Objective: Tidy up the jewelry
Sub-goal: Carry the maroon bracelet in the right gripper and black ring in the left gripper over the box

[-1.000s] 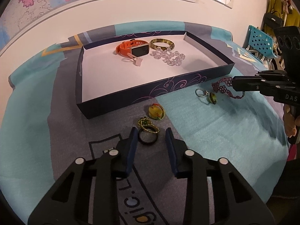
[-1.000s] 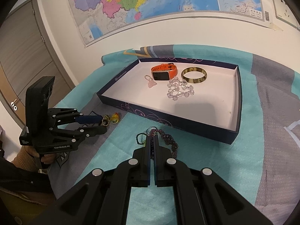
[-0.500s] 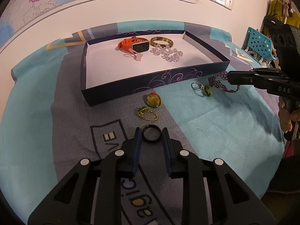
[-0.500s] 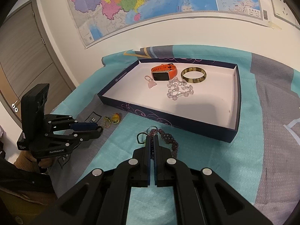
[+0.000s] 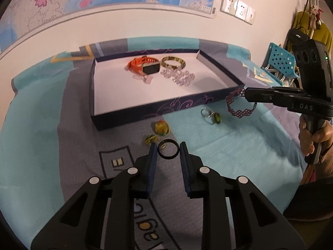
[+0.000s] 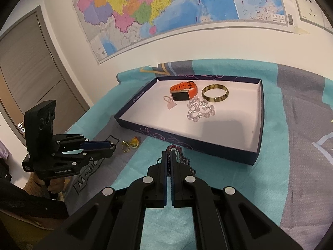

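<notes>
A dark blue tray (image 5: pixel 166 108) with a white floor holds an orange watch (image 5: pixel 143 65), a gold bangle (image 5: pixel 173 62), a clear bead bracelet (image 5: pixel 181 77) and a small pink charm (image 5: pixel 146 79). My left gripper (image 5: pixel 168 148) is shut on a black ring (image 5: pixel 168 151) and holds it above the cloth. My right gripper (image 6: pixel 171 155) is shut on a purple beaded bracelet (image 5: pixel 239 106), which hangs just in front of the tray's near right corner. The bracelet (image 6: pixel 185 160) also shows in the right wrist view.
On the cloth before the tray lie a yellow-green charm (image 5: pixel 161 127), a small gold-green ring (image 5: pixel 151 139) and a silver ring with a green stone (image 5: pixel 211 115). A blue perforated chair (image 5: pixel 281 62) stands at the right. The wall with a map (image 6: pixel 166 6) is behind.
My left gripper closed on the black ring and lifted it off the cloth. My right gripper raised the purple bracelet and moved it closer to the tray's near corner.
</notes>
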Demonstrator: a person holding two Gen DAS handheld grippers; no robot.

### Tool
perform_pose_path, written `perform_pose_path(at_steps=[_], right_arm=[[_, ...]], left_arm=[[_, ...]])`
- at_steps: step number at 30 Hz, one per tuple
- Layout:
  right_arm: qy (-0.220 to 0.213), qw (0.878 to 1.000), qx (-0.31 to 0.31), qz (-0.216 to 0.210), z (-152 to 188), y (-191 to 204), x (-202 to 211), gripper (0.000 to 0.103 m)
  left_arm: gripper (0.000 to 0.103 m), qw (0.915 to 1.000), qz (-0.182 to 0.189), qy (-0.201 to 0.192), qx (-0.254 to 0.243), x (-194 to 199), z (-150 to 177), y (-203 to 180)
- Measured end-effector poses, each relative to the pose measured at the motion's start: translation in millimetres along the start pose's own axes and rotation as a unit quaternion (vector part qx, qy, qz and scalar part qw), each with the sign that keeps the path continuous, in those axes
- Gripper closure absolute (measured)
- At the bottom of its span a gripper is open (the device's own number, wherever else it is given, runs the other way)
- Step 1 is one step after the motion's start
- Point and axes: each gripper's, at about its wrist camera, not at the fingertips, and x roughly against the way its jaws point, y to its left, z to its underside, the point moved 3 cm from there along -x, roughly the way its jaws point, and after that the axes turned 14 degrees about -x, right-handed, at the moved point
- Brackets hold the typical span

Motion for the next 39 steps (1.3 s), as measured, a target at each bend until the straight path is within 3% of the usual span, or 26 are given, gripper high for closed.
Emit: perform_pose_path(at_steps=[17,39], right_arm=[[-0.03,0.999,0.011,-0.008,-31,9,7,0.102],[-0.04,0.999,0.012,0.019,-71,4,-24,0.102]], left_arm=[[0.08,0.9993,-0.015,-0.032,-0.012,4,-38,9],[0.08,0.9994,-0.019,-0.024,-0.017,-30,-71,24]])
